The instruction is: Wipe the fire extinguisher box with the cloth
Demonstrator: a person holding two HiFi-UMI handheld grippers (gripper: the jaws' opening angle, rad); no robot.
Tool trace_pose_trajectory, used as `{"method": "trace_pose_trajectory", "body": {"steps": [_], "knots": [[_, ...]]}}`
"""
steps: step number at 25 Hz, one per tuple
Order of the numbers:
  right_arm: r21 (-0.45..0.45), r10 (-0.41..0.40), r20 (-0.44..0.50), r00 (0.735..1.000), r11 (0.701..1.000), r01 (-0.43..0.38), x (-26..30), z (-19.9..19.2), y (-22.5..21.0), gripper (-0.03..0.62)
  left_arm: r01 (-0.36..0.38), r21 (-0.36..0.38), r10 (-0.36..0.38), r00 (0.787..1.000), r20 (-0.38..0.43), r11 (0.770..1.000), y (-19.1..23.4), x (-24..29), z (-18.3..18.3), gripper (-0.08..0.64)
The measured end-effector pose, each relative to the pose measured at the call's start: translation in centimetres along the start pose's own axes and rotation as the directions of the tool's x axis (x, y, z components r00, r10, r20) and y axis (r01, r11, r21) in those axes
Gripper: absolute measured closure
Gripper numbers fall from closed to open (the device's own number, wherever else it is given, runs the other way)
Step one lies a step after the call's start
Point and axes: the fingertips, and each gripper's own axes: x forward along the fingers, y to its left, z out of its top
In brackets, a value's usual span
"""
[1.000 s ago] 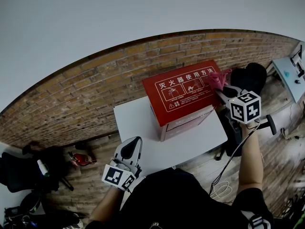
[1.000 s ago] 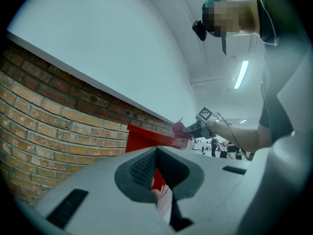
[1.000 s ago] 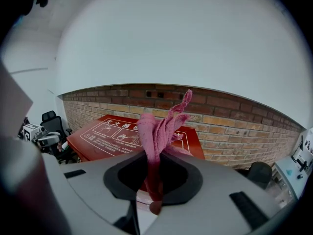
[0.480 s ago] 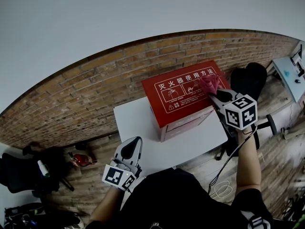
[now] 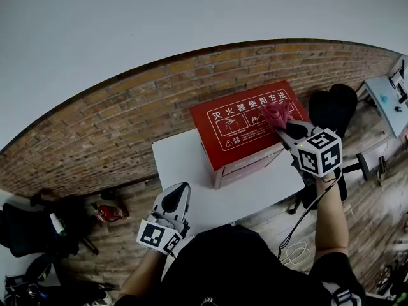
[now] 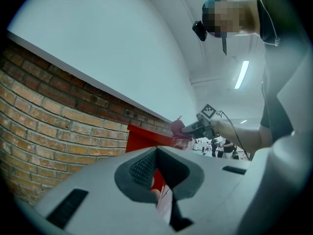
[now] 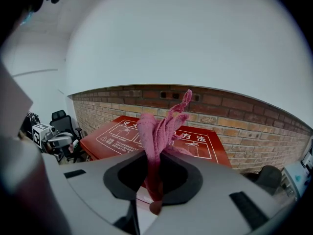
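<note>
Judged mid-wipe: cloth (image 5: 277,113) clamped in right hand-held gripper (image 5: 282,123) over the fire extinguisher box (image 5: 239,136) lid, left hand-held gripper (image 5: 181,190) closed empty; next called for a pressed sweep across.

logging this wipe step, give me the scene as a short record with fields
box: red fire extinguisher box on white table, before brick wall
cloth: pink cloth, bunched, over the lid's right part
right gripper: shut on pink cloth
left gripper: shut, empty, by the table's near edge
contact: cannot tell whether cloth touches lid
</note>
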Motion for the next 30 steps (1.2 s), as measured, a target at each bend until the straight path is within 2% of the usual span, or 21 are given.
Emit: {"method": "trace_pose_trajectory", "body": {"steps": [30], "knots": [[-0.018,0.094,0.034,0.995,0.995,-0.094,0.8,1.0,6.3,0.518,0.004,0.007,-0.004,1.000,-0.005,1.000,-1.0,-1.4,0.1,0.526]]}}
